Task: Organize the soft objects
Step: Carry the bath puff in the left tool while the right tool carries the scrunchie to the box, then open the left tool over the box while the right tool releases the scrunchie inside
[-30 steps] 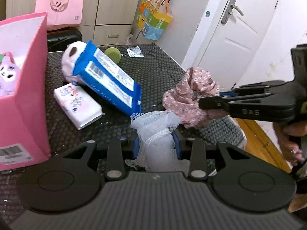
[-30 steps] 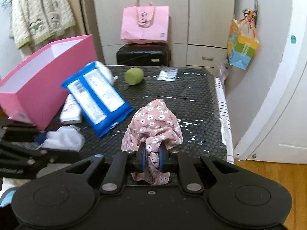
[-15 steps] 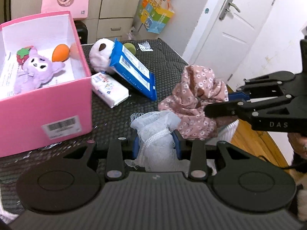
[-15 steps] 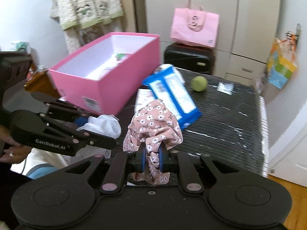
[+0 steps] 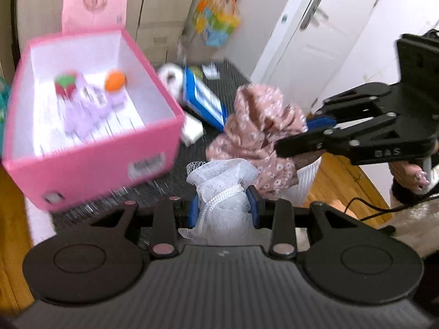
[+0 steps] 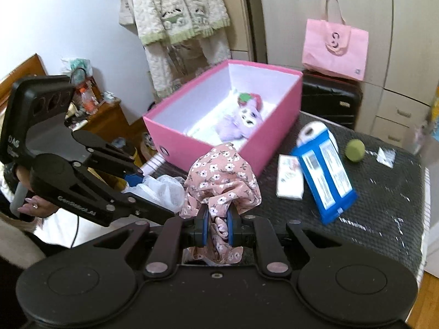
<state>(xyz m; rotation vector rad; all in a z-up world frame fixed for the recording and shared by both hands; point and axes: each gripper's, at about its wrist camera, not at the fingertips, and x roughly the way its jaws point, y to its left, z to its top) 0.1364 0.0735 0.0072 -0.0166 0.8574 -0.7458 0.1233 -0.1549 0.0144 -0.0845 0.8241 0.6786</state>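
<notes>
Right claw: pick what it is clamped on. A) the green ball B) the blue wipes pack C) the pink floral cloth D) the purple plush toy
C: the right claw has its blue pads shut on the pink floral cloth, which bunches up above them.

Ahead-left of the left claw, the pink box (image 5: 96, 148) and its toys (image 5: 82, 104) are motion-blurred. The floral cloth (image 5: 260, 128) hides the right claw's fingertips.
</notes>
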